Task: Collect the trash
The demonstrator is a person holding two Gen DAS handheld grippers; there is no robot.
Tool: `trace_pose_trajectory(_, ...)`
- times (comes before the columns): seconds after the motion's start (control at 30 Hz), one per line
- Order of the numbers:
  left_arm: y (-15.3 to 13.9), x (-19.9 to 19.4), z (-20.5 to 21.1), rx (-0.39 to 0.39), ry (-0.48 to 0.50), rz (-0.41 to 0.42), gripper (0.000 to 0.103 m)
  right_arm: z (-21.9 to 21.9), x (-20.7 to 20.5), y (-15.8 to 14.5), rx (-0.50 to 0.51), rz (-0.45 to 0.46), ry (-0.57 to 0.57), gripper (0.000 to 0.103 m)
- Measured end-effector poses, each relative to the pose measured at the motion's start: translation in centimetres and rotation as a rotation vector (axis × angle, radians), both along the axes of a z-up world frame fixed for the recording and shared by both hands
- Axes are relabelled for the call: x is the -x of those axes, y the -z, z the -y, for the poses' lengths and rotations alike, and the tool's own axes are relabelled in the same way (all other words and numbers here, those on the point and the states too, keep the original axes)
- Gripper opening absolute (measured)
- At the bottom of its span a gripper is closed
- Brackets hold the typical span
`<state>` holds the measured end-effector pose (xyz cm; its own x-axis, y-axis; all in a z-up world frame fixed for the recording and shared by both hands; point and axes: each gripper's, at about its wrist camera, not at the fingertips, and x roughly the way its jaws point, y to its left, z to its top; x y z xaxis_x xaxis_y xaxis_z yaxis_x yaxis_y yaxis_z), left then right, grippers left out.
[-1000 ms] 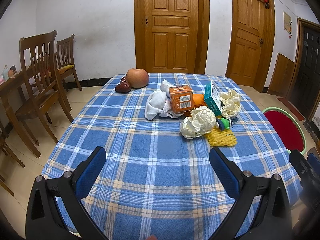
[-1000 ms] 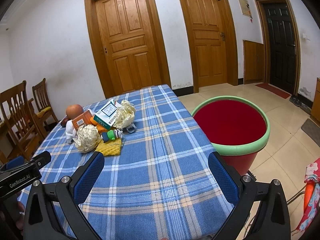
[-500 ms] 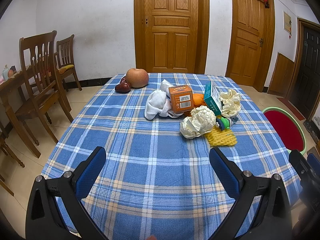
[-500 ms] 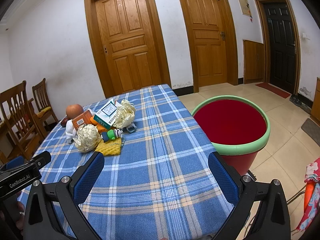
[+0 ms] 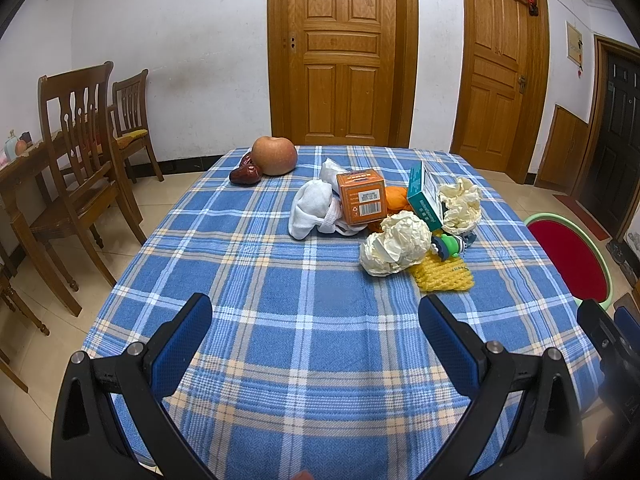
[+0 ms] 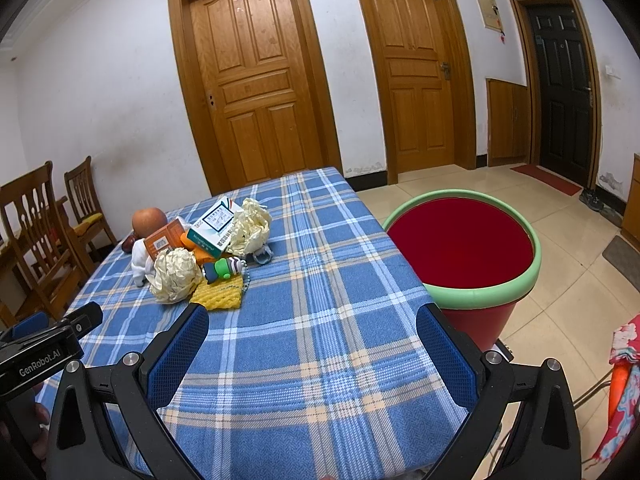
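I am holding both the left tongs (image 5: pixel 316 334) and the right tongs (image 6: pixel 312 340) wide open and empty, hovering over the surface (image 5: pixel 280 280) near the trash pile (image 5: pixel 394 242).

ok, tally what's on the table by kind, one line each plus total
Crumpled paper balls: 2
Cardboard boxes: 2, orange and teal
White cloth: 1
Yellow foam net: 1
Green toy figure: 1
Orange item behind the boxes: 1
Apple: 1
Dark red fruit: 1
Total: 10
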<state>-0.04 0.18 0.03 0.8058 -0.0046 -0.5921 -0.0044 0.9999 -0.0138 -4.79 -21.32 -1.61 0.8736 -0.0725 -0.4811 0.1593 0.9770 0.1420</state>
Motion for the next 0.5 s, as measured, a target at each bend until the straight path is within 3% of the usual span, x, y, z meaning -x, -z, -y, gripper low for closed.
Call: trace_pose_trajectory(0.5, 0.33, -0.07, -0.10, -0.001, -0.001, -0.004, 0.101, -0.03, 0.05, 0.17, -0.002, -0.002, -0.001, 0.103)
